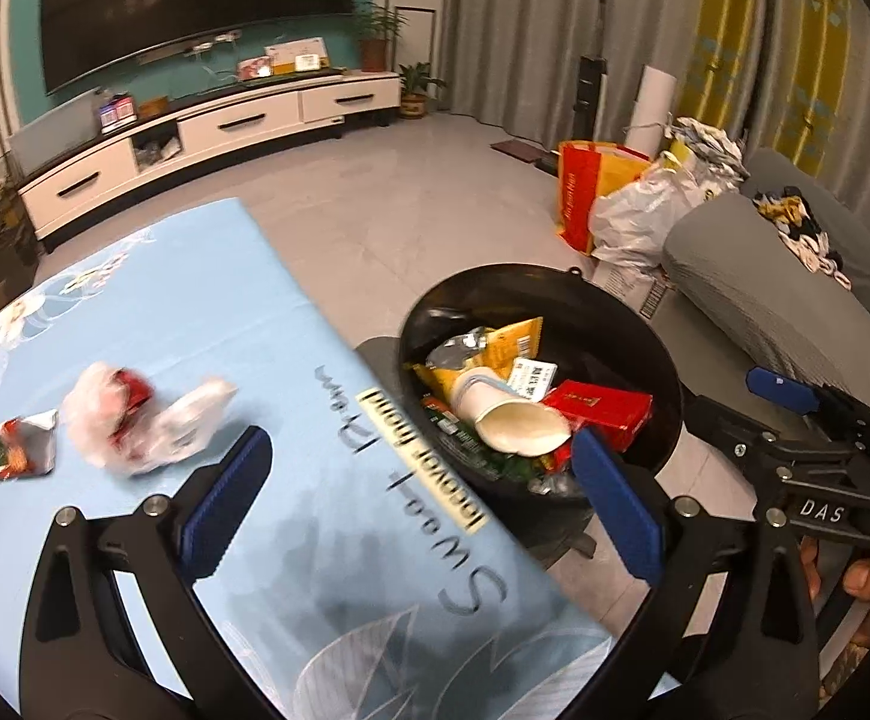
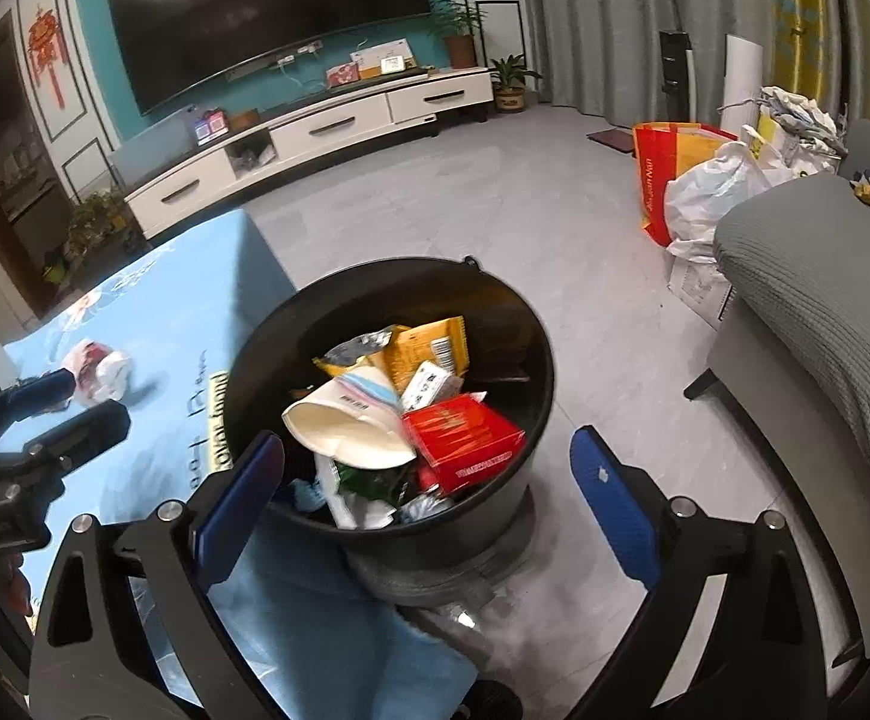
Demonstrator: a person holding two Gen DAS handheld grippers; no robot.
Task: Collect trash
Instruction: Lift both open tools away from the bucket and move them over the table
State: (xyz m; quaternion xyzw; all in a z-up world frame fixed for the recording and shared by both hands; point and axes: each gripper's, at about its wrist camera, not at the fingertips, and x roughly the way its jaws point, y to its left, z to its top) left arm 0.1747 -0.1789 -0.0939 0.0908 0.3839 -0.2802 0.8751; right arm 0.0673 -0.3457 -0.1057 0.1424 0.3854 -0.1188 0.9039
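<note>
step: a drop into the black bin (image 2: 540, 360) is judged just finished; both grippers are empty above it, so the next pickup from the bench (image 1: 207, 312) is in hand.
left gripper (image 1: 417, 504): blue pads wide apart, nothing between them; it hangs over the bench edge, with the bin rim behind its right pad.
right gripper (image 2: 429, 504): pads wide apart, nothing clamped; the bin is seen between them, lower down.
bin contents: a white paper cup (image 2: 345, 426), a red carton (image 2: 465, 441) and a yellow wrapper (image 2: 429, 348) lie on top, at 12 o'clock of the right gripper.
trash left: a crumpled white-and-red plastic bag (image 1: 135, 414) lies at 10 o'clock of the left gripper, near it; a torn green-and-red wrapper (image 1: 9, 447) lies at 9 o'clock, further off.
next move: the left gripper is judged best swung toward 10 o'clock, lowered over the bag and closed on a raised fold.
risk: thin plastic may slip out of the pads.
</note>
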